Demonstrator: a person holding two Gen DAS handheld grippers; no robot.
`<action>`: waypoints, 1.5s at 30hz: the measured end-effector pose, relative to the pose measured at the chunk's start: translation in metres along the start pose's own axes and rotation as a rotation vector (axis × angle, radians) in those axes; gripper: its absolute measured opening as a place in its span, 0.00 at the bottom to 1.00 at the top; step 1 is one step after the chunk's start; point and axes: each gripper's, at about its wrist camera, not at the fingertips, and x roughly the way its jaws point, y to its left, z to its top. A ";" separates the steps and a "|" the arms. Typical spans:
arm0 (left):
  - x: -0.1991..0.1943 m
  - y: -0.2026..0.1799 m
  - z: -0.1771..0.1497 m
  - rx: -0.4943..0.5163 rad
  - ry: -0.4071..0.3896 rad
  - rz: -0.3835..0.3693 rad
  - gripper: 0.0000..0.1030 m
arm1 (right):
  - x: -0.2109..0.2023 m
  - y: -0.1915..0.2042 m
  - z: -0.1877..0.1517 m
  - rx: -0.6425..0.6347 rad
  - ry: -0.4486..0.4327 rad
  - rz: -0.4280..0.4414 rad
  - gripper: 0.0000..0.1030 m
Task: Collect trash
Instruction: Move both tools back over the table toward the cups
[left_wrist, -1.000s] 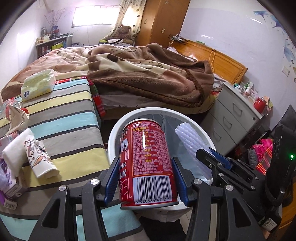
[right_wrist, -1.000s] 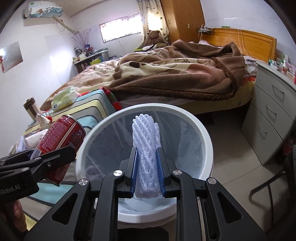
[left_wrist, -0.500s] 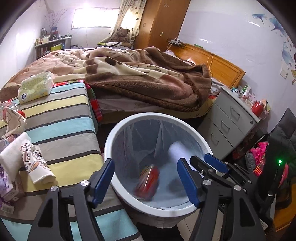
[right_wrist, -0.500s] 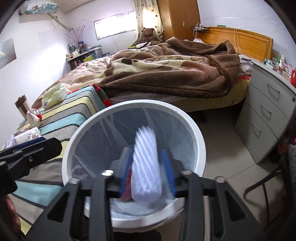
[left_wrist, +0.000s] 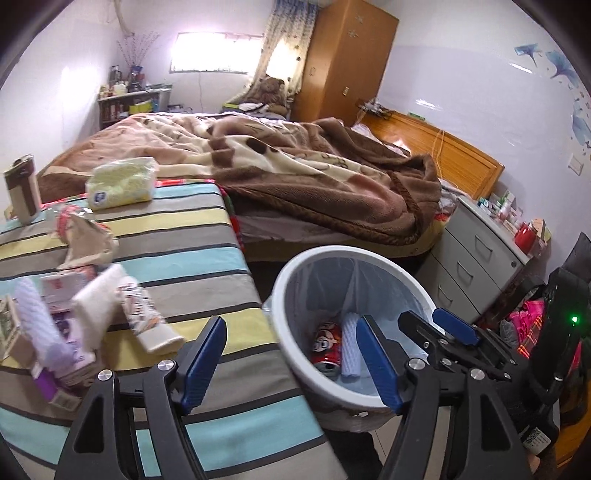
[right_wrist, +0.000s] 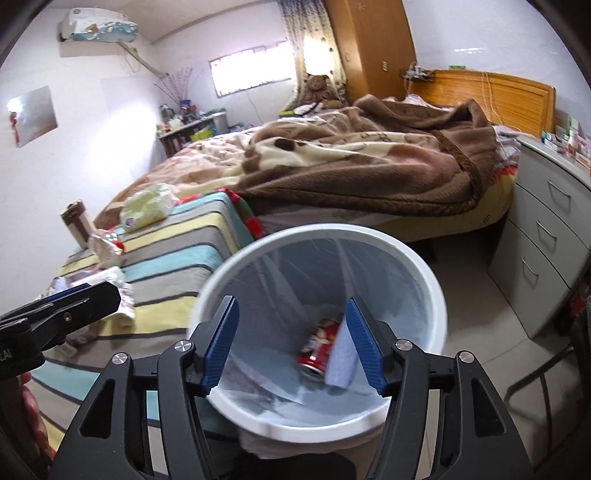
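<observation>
In the white bin, lined with a clear bag, the red can lies touching the white foam sleeve at its 3 o'clock. The right gripper has just been opening; the left gripper too. Both jaws stand wide, with nothing held.
</observation>
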 end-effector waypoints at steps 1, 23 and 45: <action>-0.005 0.005 -0.001 -0.003 -0.008 0.013 0.70 | -0.001 0.004 0.000 -0.003 -0.006 0.012 0.63; -0.066 0.142 -0.027 -0.194 -0.065 0.220 0.71 | 0.023 0.091 0.001 -0.126 0.012 0.180 0.70; -0.090 0.294 -0.051 -0.401 -0.062 0.463 0.73 | 0.081 0.164 -0.006 -0.313 0.194 0.207 0.70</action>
